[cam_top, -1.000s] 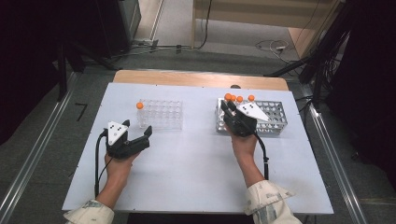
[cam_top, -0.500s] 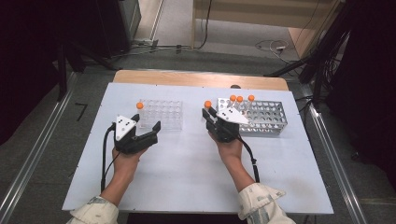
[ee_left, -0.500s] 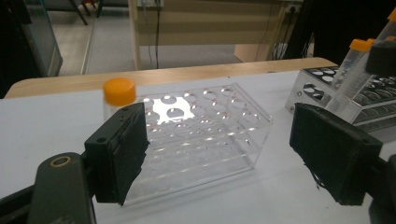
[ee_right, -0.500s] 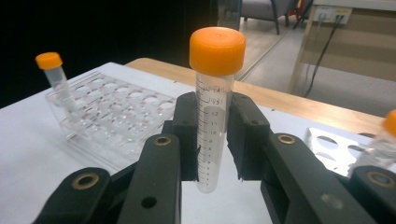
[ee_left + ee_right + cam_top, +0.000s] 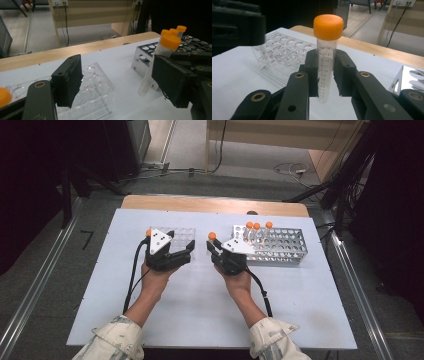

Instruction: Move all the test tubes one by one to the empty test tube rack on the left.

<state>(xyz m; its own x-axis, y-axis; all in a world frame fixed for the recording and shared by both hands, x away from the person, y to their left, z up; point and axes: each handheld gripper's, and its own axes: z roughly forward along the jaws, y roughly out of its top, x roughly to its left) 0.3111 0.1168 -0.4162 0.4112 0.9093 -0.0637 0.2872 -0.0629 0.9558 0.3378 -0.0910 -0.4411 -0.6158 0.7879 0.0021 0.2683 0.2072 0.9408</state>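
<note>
Jaws of the left tool (image 5: 184, 257) are closing with nothing between them beside the clear rack (image 5: 181, 236), while the right tool (image 5: 214, 251) is clenching the orange-capped tube (image 5: 326, 55) upright and should be keeping it vertical for lowering into a hole.

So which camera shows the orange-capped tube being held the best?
The right gripper view: the tube stands close and upright between the right hand-held gripper pads, markings readable. The left gripper view shows it slanted; the high view shows mostly its cap.
</note>
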